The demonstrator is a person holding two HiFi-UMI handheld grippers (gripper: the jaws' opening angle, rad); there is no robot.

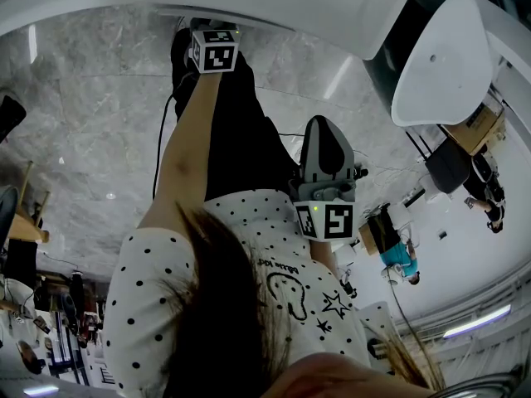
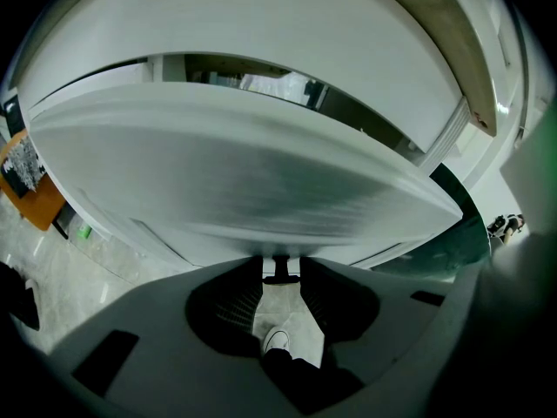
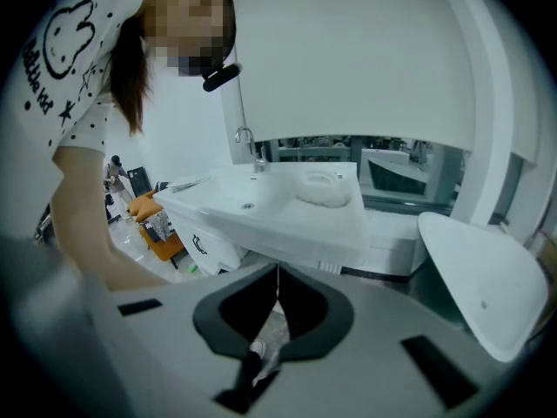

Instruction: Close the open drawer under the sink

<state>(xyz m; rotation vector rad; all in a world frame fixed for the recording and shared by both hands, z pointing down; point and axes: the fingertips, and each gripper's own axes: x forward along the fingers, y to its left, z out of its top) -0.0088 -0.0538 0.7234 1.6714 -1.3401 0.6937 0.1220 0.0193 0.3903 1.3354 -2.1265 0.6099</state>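
Observation:
In the left gripper view a broad white drawer front [image 2: 244, 172] fills the frame. A dark slot [image 2: 261, 81] above it shows the drawer standing out from the white cabinet under the sink. My left gripper [image 2: 280, 264] is right up against that front, its jaws a narrow gap apart with nothing between them. From the head view, the left gripper [image 1: 207, 33] reaches forward to the white cabinet edge [image 1: 282, 7]. My right gripper [image 1: 325, 127] hangs back by the person's body. Seen in the right gripper view, the right gripper [image 3: 278, 273] is shut and empty, pointing at the sink [image 3: 261, 200].
A faucet [image 3: 248, 146] and a white bundle [image 3: 322, 185] are on the sink. A white oval lid [image 3: 483, 277] stands at the right, also seen as the oval lid [image 1: 440, 56]. Grey marble floor [image 1: 91, 123] lies below. An orange item [image 3: 161, 242] sits beside the cabinet.

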